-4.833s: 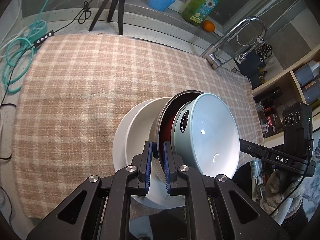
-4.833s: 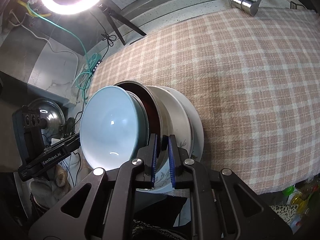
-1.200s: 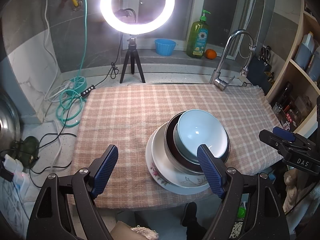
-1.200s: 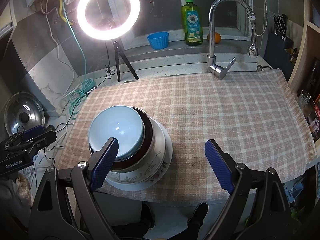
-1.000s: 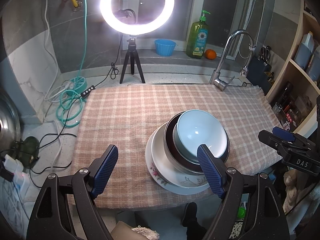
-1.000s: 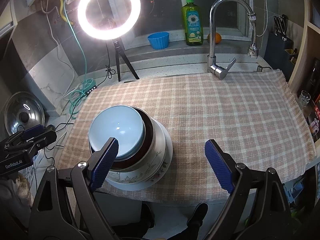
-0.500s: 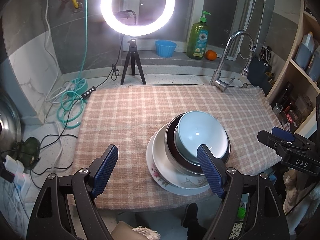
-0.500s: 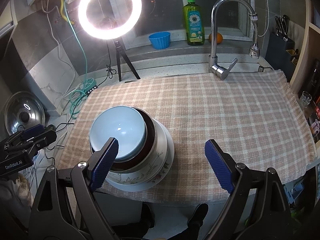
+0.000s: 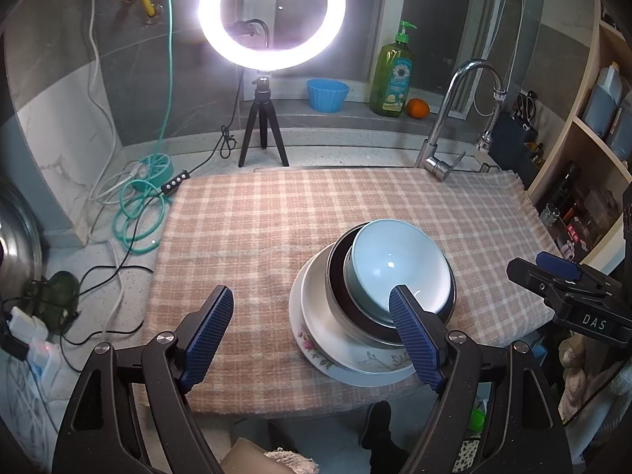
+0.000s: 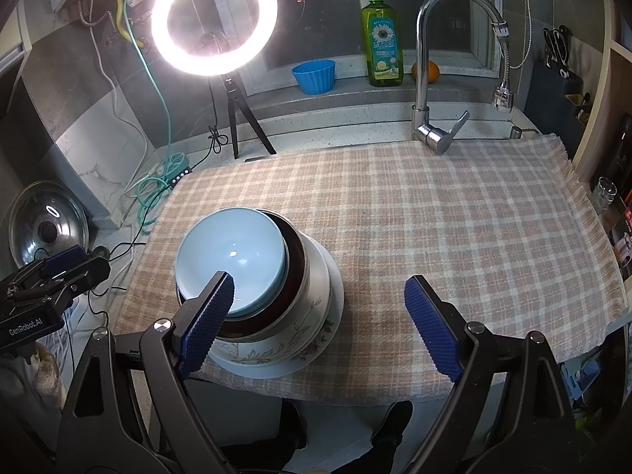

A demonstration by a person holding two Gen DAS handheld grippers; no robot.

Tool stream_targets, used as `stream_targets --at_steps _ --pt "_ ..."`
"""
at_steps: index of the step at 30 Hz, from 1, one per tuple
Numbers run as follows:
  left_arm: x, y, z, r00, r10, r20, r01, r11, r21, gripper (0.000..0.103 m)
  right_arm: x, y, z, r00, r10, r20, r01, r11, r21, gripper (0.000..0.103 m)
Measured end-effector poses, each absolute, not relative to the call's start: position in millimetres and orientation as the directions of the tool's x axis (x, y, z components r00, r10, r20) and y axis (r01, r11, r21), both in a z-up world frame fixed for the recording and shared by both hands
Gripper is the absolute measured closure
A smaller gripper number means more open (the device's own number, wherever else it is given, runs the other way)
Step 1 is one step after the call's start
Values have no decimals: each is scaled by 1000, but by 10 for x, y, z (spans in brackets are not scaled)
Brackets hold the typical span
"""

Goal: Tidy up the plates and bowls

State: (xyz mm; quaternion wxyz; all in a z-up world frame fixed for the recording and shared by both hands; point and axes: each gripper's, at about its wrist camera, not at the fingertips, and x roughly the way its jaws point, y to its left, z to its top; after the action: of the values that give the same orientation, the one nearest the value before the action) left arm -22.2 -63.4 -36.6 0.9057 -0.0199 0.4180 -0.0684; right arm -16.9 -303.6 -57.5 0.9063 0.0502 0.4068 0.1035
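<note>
Nested stack: pale blue bowl uppermost, near bench edge. Left claw and right claw spread, empty. Stacking apparently complete; no further grasp evidently required.

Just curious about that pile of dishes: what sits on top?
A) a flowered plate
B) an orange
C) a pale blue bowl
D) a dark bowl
C: the pale blue bowl nests on top, inside the dark bowl, above the flowered plate.
</note>
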Motion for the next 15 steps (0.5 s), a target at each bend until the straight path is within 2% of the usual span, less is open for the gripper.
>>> stream_targets --at_steps 15 --pt "-209 -643 -384 637 -142 -757 112 990 -92 22 -140 -3031 -599 641 234 -731 -149 972 180 13"
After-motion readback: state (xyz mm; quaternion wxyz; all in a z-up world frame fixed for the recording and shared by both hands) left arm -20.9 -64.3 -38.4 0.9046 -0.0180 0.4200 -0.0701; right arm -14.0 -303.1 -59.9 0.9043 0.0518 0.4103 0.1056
